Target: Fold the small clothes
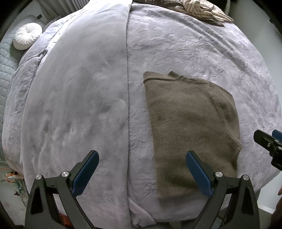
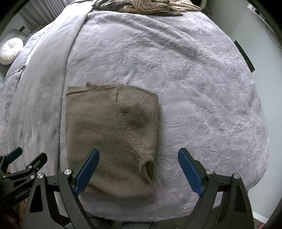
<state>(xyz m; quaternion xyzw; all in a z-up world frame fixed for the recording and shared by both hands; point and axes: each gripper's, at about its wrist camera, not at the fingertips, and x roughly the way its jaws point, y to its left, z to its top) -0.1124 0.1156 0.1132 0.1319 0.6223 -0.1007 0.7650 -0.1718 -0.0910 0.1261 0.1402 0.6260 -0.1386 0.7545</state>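
On the lavender bedspread (image 2: 193,88), from left to right: a white round pleated cushion (image 2: 10,50) at the far left edge, a smooth folded-back blanket panel (image 1: 79,88), then the folded brown knit sweater (image 2: 109,133) lying flat on the embossed part near the bed's front edge. The left gripper (image 1: 142,173) hovers with its 2 blue-padded fingers spread wide and empty, its right finger above the sweater's near corner. The right gripper (image 2: 138,171) is likewise released, straddling the sweater's right edge; striped clothes (image 2: 158,5) lie at the far end.
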